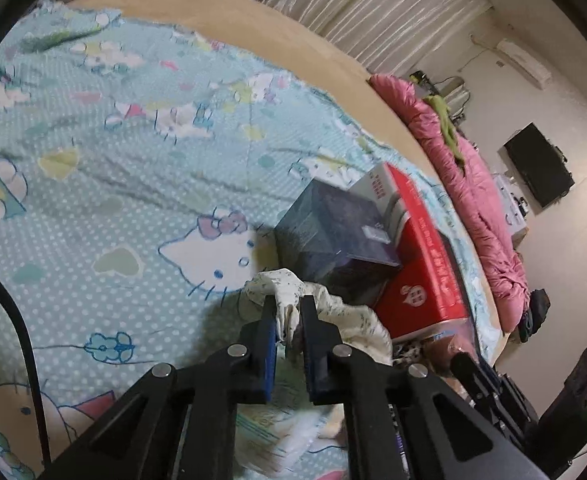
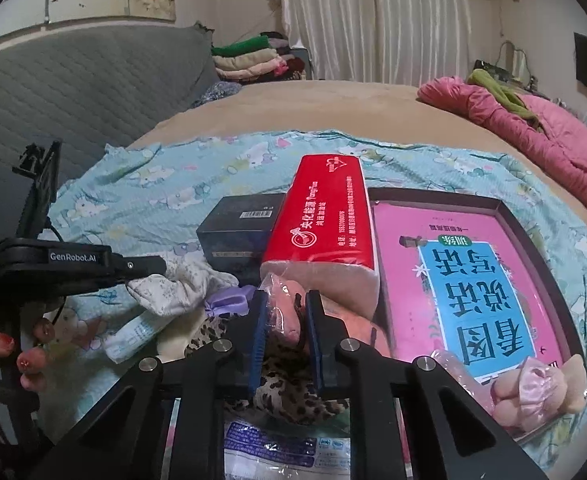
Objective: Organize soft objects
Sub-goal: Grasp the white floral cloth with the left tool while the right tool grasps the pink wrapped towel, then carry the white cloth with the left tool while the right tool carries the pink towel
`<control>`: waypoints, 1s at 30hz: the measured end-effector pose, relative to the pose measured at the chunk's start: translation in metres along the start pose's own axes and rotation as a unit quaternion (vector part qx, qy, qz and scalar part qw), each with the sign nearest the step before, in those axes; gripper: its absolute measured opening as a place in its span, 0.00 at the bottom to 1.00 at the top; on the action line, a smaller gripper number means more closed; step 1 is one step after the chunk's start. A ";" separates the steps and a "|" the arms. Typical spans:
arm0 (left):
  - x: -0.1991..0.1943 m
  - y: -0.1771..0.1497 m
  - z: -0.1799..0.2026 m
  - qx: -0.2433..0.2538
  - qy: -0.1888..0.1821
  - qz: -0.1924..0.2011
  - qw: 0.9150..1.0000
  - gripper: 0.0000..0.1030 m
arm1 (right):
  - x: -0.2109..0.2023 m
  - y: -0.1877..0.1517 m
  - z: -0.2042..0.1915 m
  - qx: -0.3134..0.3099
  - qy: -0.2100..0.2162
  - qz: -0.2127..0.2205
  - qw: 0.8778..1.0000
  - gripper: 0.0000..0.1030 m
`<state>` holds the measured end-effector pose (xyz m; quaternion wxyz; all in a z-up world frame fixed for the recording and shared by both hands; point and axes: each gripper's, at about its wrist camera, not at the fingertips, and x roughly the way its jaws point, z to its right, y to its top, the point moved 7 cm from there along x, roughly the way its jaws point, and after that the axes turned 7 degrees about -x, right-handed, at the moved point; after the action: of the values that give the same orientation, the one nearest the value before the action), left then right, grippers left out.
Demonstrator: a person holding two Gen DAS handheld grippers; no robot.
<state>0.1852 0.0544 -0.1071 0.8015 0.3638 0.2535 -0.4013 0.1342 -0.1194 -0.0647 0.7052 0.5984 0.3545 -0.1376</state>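
White floral cloth (image 1: 293,292), lower centre on the cat-print sheet (image 1: 93,160): clamped by left gripper (image 1: 289,304). Pink wrapped soft item (image 2: 283,312), lower centre before the red tissue pack (image 2: 321,216): clamped by right gripper (image 2: 283,300). Its shape is unclear; leopard-print fabric (image 2: 289,396) lies partly hidden beneath

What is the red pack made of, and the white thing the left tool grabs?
Red pack: glossy plastic wrap, judging by its sheen, with soft tissue showing at the end. White cloth: thin matte fabric, probably cotton; it crumples in folds where the left tool pinches it.
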 end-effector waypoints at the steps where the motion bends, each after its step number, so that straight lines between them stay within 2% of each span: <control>1: -0.003 0.001 0.003 0.004 -0.001 0.004 1.000 0.11 | -0.003 0.001 0.001 -0.002 -0.001 0.003 1.000 0.17; 13: -0.042 -0.003 0.048 0.058 -0.004 0.047 0.997 0.11 | -0.030 0.010 0.021 0.022 -0.007 0.032 0.999 0.15; 23: -0.059 -0.022 0.105 0.107 -0.018 0.057 0.992 0.11 | -0.053 0.017 0.048 0.063 -0.005 0.063 0.996 0.14; 30: -0.048 -0.045 0.153 0.148 -0.028 0.042 0.988 0.11 | -0.069 0.014 0.082 0.097 -0.021 0.075 0.992 0.14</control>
<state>0.1393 -0.0628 0.0022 0.7617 0.4776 0.1531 -0.4101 0.1211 -0.2095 -0.0055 0.6592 0.6861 0.2786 -0.1305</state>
